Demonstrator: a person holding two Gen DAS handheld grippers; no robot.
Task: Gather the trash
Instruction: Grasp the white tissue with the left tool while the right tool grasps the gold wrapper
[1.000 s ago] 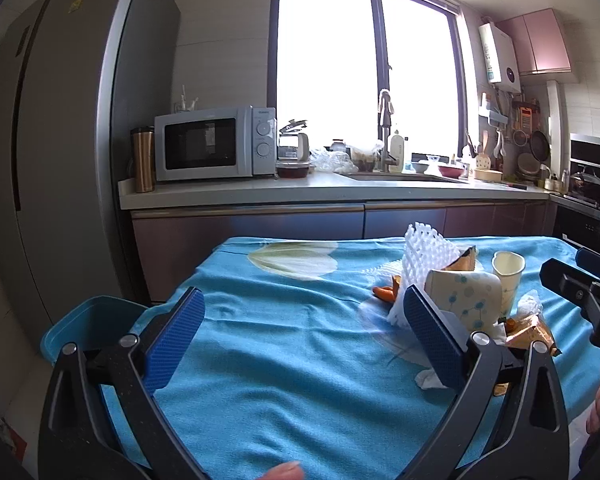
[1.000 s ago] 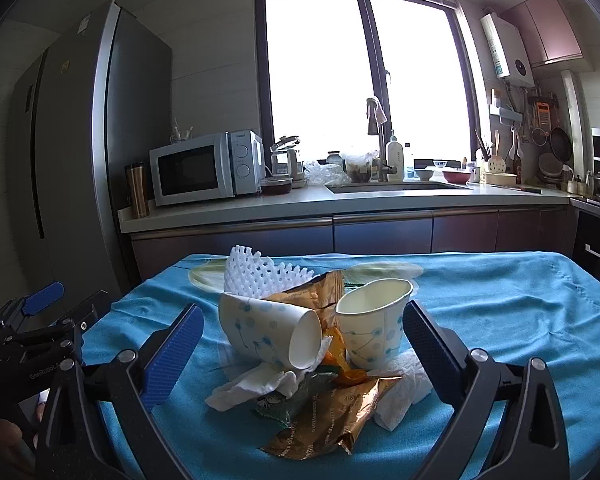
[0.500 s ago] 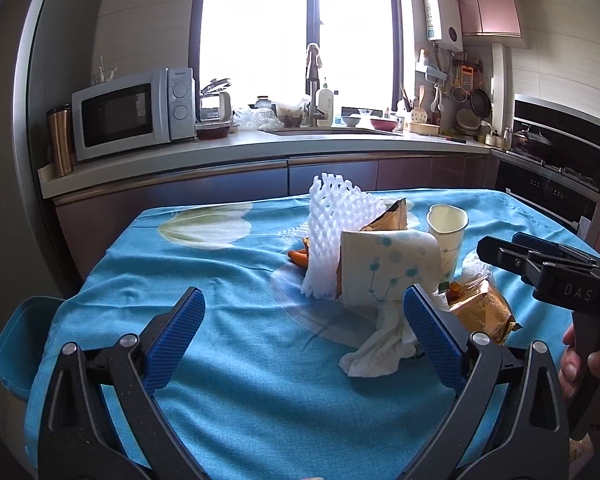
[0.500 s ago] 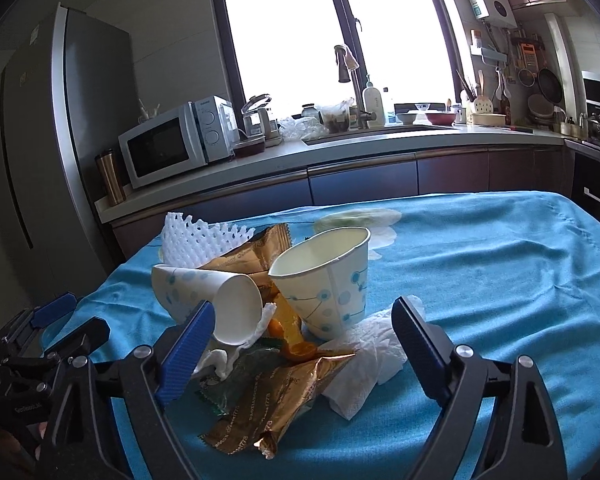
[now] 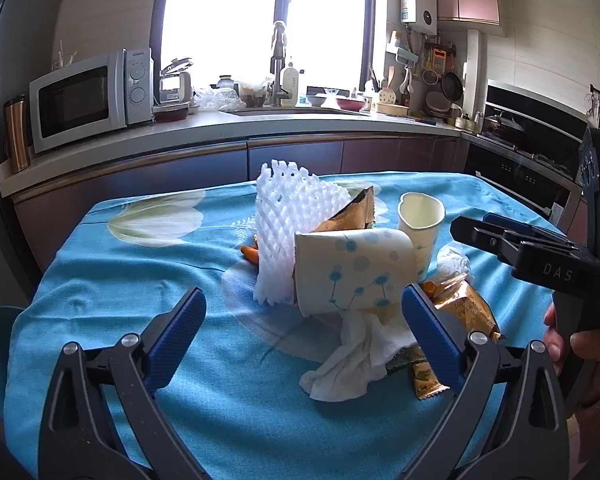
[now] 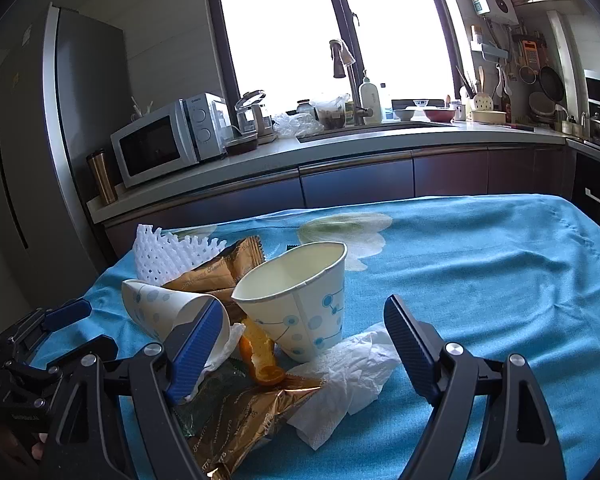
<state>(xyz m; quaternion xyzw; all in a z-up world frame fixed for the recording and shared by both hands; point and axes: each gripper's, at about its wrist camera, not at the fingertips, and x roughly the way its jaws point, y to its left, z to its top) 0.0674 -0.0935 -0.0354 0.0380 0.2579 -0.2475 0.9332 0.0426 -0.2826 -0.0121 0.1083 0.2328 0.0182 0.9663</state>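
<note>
Both claws gape wide over the tabletop [image 5: 140,280]; the right claw [image 6: 304,340], its jaws just narrowing, frames the upright cup [image 6: 300,304] at 12 o'clock, gripping nothing; left claw [image 5: 304,336] empty

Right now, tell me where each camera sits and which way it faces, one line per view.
Left wrist: rides the left gripper, jaws open, looking across the blue tablecloth at the tipped dotted paper cup; the right gripper and the hand holding it show at right.
Right wrist: rides the right gripper, jaws open and just closing somewhat, empty, facing the upright dotted paper cup; the left gripper shows at left.
Shared: both cups, white foam net, crumpled white tissue, white microwave.
</note>
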